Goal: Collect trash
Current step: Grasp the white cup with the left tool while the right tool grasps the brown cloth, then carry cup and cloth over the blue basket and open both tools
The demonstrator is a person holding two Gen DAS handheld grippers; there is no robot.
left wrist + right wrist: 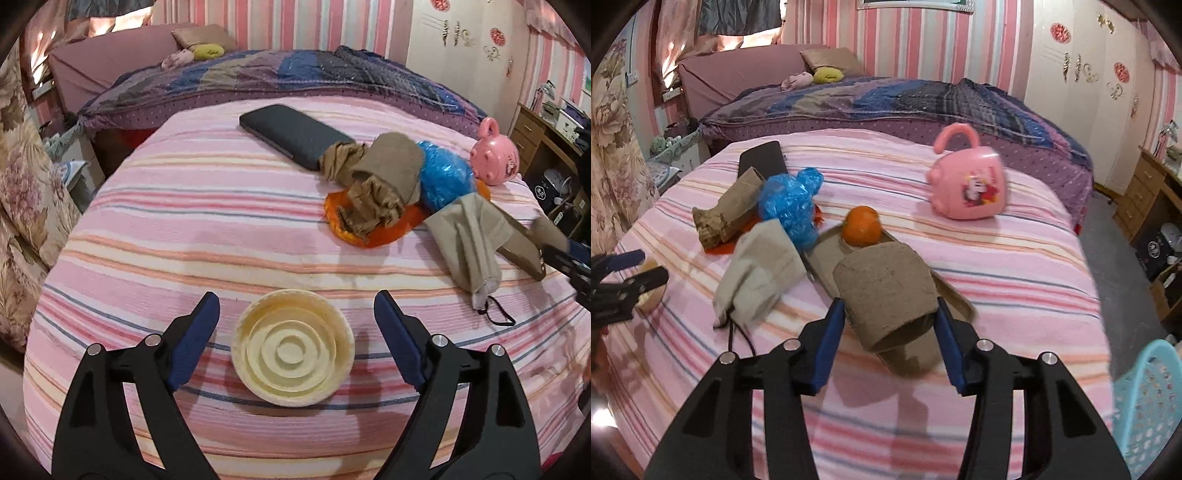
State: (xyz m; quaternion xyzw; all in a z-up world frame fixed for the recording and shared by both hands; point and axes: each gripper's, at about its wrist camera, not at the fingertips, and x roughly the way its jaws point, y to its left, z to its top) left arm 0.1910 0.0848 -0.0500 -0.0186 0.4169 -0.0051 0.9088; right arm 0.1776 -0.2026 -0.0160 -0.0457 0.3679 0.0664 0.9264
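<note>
A cream round ribbed dish [291, 354] lies on the pink striped bedspread [184, 229]. My left gripper [295, 297] stands open around it, a gap between each blue pad and the rim. In the right wrist view a brown cardboard tube [886, 291] lies between the pads of my right gripper [889, 302], which press on its two sides. Behind the tube an orange [862, 225] rests on a flat cardboard piece [827, 251]. A blue plastic bag [790, 203], crumpled brown paper [369, 206] on an orange bag [373, 232] and a second cardboard tube [731, 206] lie further back.
A beige drawstring pouch [761, 269] lies left of the held tube. A pink toy bucket [967, 184] and a black case [291, 134] sit toward the back. A light blue plastic basket [1148, 402] stands off the bed's right edge. A folded dark quilt [295, 77] lies beyond.
</note>
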